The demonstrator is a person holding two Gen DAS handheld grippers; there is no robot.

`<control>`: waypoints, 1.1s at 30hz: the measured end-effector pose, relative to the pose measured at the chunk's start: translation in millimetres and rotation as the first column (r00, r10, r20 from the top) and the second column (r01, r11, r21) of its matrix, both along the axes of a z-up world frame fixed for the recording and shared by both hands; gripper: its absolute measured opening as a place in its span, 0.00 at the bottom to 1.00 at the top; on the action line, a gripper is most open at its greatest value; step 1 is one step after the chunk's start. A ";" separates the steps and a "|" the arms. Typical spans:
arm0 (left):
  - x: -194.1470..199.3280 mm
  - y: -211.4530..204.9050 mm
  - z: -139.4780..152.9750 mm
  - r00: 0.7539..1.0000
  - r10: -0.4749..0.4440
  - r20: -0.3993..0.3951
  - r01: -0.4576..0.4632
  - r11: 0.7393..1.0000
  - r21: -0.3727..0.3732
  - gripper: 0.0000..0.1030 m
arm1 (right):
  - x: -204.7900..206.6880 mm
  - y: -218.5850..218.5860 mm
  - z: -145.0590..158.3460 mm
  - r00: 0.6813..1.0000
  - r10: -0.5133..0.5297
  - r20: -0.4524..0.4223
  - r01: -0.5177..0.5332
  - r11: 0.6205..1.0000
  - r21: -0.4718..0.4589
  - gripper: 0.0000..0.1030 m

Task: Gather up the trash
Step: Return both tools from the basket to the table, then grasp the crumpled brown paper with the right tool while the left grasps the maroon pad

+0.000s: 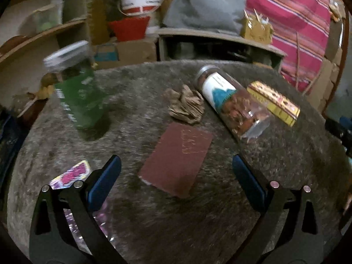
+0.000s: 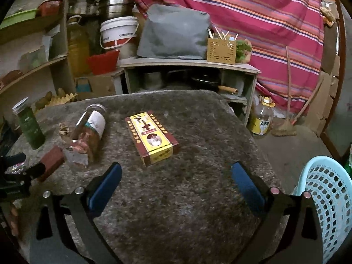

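On the grey furry table top (image 1: 154, 231) lie a flat brown-red booklet (image 1: 176, 160), a crumpled brown paper wad (image 1: 186, 106), a tipped clear jar (image 1: 231, 103) and a yellow-and-red box (image 1: 274, 103). A shiny pink wrapper (image 1: 71, 175) lies by my left finger. My left gripper (image 1: 176, 176) hovers open just short of the booklet, nothing between its blue pads. My right gripper (image 2: 176, 180) stands open and empty in front of the yellow-and-red box (image 2: 151, 137). The tipped jar (image 2: 90, 132) and the booklet (image 2: 52, 160) lie at its left.
A green jar with a white lid (image 1: 74, 92) stands upright at the table's left. A light blue perforated basket (image 2: 330, 202) sits beside the table at the right. Shelves, a white bucket (image 2: 118, 35) and a low cabinet (image 2: 189, 74) crowd the space behind the table.
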State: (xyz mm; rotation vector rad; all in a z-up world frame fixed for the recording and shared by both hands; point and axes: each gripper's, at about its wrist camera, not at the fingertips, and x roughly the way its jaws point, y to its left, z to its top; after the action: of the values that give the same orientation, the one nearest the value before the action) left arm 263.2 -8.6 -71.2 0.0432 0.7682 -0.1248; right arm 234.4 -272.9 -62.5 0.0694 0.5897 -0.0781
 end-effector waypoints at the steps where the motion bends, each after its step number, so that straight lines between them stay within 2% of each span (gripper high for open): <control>1: 3.4 -1.5 -2.8 1.000 -0.003 -0.017 0.003 1.000 0.006 0.95 | 1.9 -0.9 -0.9 1.000 -0.008 -0.005 0.008 1.000 -0.001 0.96; 7: 18.9 9.7 -7.4 0.997 0.034 -0.069 -0.036 0.999 -0.037 0.95 | 10.0 -6.7 -6.6 0.998 -0.039 -0.051 0.040 0.999 0.003 0.96; 13: 36.9 11.7 -22.0 0.985 0.028 -0.170 -0.039 0.997 -0.060 0.94 | 11.9 -13.6 -7.1 0.998 -0.043 -0.056 0.045 0.998 0.044 0.96; 16: 39.4 9.3 -24.0 0.985 0.018 -0.173 -0.028 0.998 -0.055 0.84 | 12.2 -10.2 -8.2 0.998 -0.035 -0.058 0.037 0.999 0.040 0.96; 18: 37.8 8.0 -23.2 0.986 0.017 -0.163 -0.025 0.999 -0.047 0.76 | 13.3 -6.1 -9.6 0.997 -0.028 -0.068 0.029 0.999 0.025 0.96; 19: 35.5 7.2 -21.8 0.988 0.006 -0.154 -0.014 0.999 -0.050 0.67 | 13.7 -3.5 -9.8 0.997 -0.022 -0.071 0.023 1.000 0.015 0.96; 20: 34.6 7.1 -20.7 0.989 -0.006 -0.150 -0.002 0.998 -0.058 0.65 | 13.9 1.0 -10.8 0.997 -0.017 -0.075 0.016 1.000 -0.005 0.96; 24: 25.9 10.6 -15.8 0.991 -0.022 -0.130 0.013 0.998 -0.068 0.64 | 13.1 14.2 -12.1 0.996 -0.012 -0.087 0.009 0.999 -0.039 0.96; 29: -7.3 29.0 20.0 1.000 -0.019 0.023 0.020 0.999 -0.035 0.63 | 5.7 32.7 -0.4 0.998 -0.001 -0.058 0.000 1.000 -0.027 0.96; 33: -22.4 67.0 35.7 0.997 0.042 0.058 -0.039 0.998 -0.054 0.63 | 6.3 61.9 10.2 0.999 0.034 -0.026 -0.035 0.999 -0.006 0.96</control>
State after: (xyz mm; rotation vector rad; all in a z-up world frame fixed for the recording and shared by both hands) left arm 240.8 58.4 -35.5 -0.0185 0.7055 -0.1045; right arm 240.7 -211.0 -52.3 0.0521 0.6164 -0.0474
